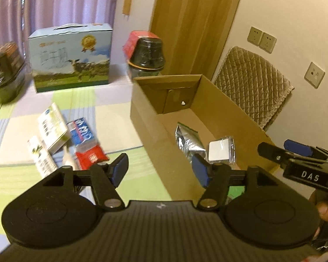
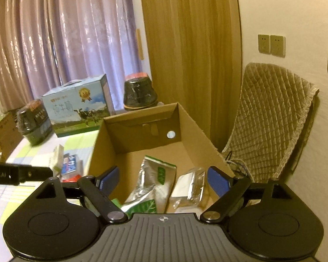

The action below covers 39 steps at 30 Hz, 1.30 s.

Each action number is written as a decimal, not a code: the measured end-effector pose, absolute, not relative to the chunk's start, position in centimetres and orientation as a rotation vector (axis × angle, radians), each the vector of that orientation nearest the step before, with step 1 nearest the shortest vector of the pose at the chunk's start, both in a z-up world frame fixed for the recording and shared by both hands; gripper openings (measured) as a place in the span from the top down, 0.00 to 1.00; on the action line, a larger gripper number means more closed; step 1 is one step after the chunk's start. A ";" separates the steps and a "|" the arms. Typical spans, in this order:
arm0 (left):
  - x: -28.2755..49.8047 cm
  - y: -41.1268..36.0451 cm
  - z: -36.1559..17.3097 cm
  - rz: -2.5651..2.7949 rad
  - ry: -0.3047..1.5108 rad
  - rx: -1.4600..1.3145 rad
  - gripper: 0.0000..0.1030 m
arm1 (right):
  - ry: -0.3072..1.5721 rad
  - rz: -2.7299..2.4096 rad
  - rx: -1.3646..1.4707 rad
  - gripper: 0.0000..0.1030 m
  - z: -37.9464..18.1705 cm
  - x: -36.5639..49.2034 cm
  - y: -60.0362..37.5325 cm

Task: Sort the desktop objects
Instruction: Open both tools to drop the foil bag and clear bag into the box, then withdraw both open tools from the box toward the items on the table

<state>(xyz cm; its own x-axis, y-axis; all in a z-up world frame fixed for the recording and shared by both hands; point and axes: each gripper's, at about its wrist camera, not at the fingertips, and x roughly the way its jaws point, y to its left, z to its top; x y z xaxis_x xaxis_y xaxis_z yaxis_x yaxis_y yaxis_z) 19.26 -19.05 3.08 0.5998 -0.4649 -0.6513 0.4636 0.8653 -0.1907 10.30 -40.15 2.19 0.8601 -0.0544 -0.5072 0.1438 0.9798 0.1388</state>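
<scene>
Fingers of left gripper (image 1: 160,170) wide apart, empty, over counter (image 1: 124,118) beside cardboard box (image 1: 150,126). Right gripper (image 2: 164,180) fingers also spread, holding nothing, above box interior. Silver pouch (image 2: 150,183) lies in box, long axis toward far wall; clear packet (image 2: 187,187) beside it. Left view alone shows green-white cartons (image 1: 52,126) and blue-red packet (image 1: 85,139) on counter, slightly blurred.

Mauve curtains (image 2: 65,43), wooden door (image 2: 190,43), padded chair (image 2: 269,118)
</scene>
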 end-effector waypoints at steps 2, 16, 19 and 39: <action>18.3 -18.0 3.2 -0.519 0.756 0.003 0.35 | 0.521 -0.088 0.178 0.15 2.7 9.5 -39.2; 10.8 -6.3 2.5 -0.357 0.795 -0.067 0.01 | 0.555 0.080 0.196 0.02 3.3 4.9 -30.3; 9.7 -4.1 2.2 -0.321 0.805 -0.062 0.01 | 0.587 0.117 0.175 0.02 2.6 4.4 -28.2; 7.9 2.4 0.8 -0.193 0.841 -0.086 0.01 | 0.711 0.211 0.190 0.02 -0.7 3.9 -22.4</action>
<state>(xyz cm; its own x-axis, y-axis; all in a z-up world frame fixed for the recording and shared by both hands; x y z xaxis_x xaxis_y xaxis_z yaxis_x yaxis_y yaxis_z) 7.92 2.41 0.77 0.6502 -0.2031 -0.7321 0.1355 0.9792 -0.1513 3.95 -22.40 -0.69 0.7379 0.2553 -0.6248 -0.1269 0.9617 0.2432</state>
